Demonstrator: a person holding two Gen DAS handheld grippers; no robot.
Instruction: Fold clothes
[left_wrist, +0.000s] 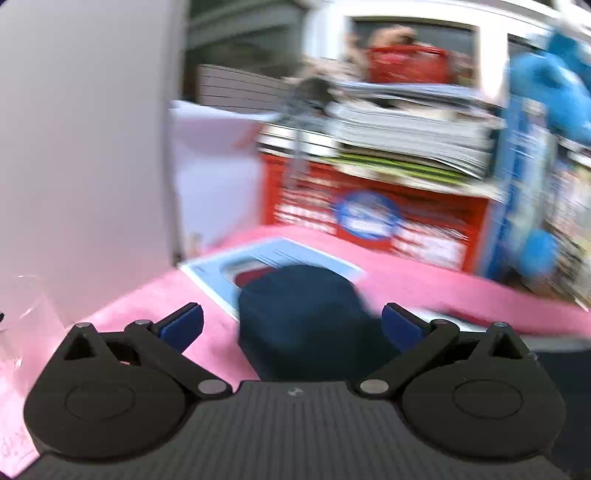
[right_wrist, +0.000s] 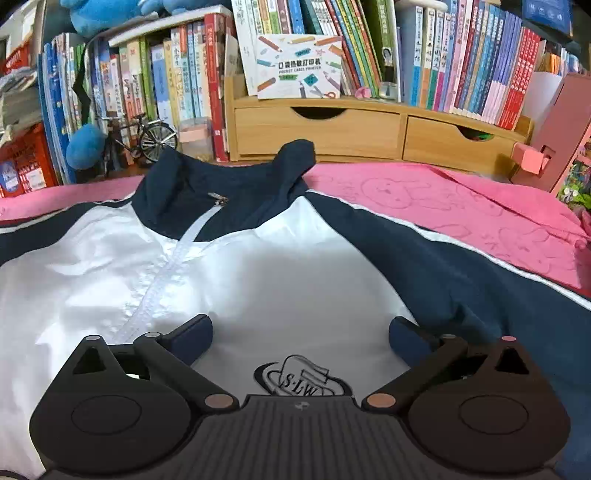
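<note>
A navy and white zip jacket (right_wrist: 258, 258) lies spread front-up on the pink cloth (right_wrist: 461, 206), collar toward the bookshelf, an S.L.W crest (right_wrist: 299, 380) on its chest. My right gripper (right_wrist: 301, 332) hovers open just above the white chest panel, nothing between its fingers. In the blurred left wrist view my left gripper (left_wrist: 291, 321) is open too, with a navy sleeve end (left_wrist: 303, 306) lying between and beyond its fingertips, untouched by the pads as far as I can tell. That sleeve rests partly on a light blue book (left_wrist: 266, 258).
Behind the jacket stand a wooden drawer unit (right_wrist: 369, 129), rows of books (right_wrist: 472, 62), a small model bicycle (right_wrist: 144, 136) and a blue plush toy (right_wrist: 85, 146). A red box (left_wrist: 376, 214) under stacked papers and a pale wall panel (left_wrist: 85, 147) flank the left gripper.
</note>
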